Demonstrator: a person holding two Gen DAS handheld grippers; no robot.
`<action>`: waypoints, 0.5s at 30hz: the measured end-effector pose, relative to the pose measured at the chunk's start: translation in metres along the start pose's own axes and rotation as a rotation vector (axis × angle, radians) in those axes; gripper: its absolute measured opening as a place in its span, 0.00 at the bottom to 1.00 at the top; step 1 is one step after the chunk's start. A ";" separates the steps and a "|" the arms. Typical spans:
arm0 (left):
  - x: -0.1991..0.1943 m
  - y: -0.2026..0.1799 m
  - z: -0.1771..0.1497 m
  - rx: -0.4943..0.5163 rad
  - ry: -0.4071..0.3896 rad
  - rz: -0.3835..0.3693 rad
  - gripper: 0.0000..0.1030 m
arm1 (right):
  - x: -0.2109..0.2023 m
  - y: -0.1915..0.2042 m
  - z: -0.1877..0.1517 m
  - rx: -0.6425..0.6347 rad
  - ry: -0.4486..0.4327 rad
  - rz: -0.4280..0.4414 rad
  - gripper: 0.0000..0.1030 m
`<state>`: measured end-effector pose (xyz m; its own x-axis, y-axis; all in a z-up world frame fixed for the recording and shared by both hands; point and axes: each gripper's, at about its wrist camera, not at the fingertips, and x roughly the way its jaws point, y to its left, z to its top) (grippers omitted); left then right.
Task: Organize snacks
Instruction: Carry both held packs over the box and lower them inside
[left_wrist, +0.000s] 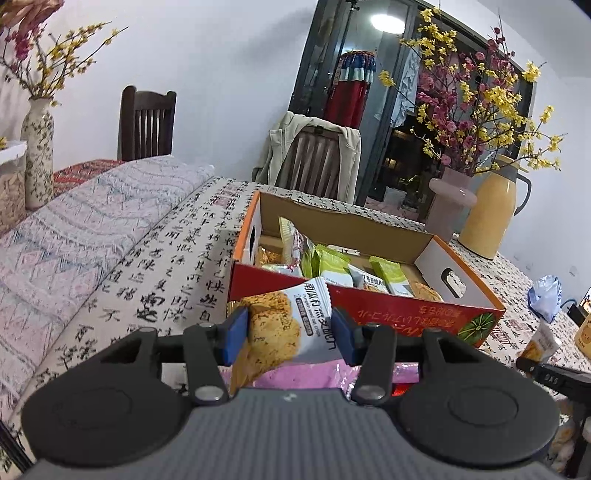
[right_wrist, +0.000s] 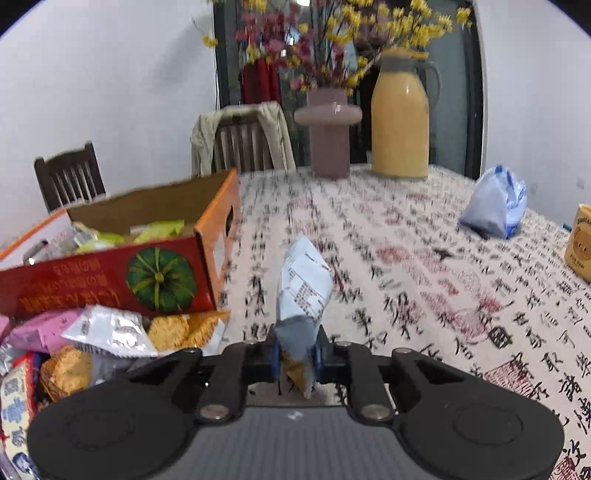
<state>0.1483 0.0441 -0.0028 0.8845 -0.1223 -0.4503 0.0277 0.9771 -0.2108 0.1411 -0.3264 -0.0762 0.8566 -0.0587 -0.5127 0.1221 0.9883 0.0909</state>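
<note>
My left gripper (left_wrist: 290, 334) is shut on an oat-crisp snack packet (left_wrist: 284, 325), held just in front of the red and orange cardboard box (left_wrist: 369, 308), which holds several green and white packets (left_wrist: 332, 264). My right gripper (right_wrist: 297, 356) is shut on a pale blue-white snack packet (right_wrist: 303, 291), held upright above the tablecloth to the right of the same box (right_wrist: 110, 280). A heap of loose snack packets (right_wrist: 110, 332) lies in front of the box.
A pink vase with flowers (right_wrist: 328, 129) and a yellow thermos jug (right_wrist: 400, 118) stand at the table's far side. A blue bag (right_wrist: 496, 206) and a yellow carton (right_wrist: 581, 243) lie at the right. A folded blanket (left_wrist: 74, 229) covers the left. Chairs stand behind.
</note>
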 end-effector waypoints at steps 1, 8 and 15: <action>0.001 -0.001 0.002 0.009 -0.005 0.001 0.49 | -0.003 0.002 0.000 -0.009 -0.023 -0.004 0.15; 0.005 -0.016 0.028 0.066 -0.049 0.001 0.49 | -0.022 0.017 0.018 -0.050 -0.114 0.051 0.15; 0.024 -0.036 0.056 0.085 -0.079 -0.008 0.49 | -0.024 0.052 0.058 -0.126 -0.201 0.142 0.15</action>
<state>0.1944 0.0162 0.0430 0.9180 -0.1190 -0.3782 0.0712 0.9879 -0.1380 0.1555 -0.2817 -0.0099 0.9446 0.0675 -0.3212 -0.0589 0.9976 0.0365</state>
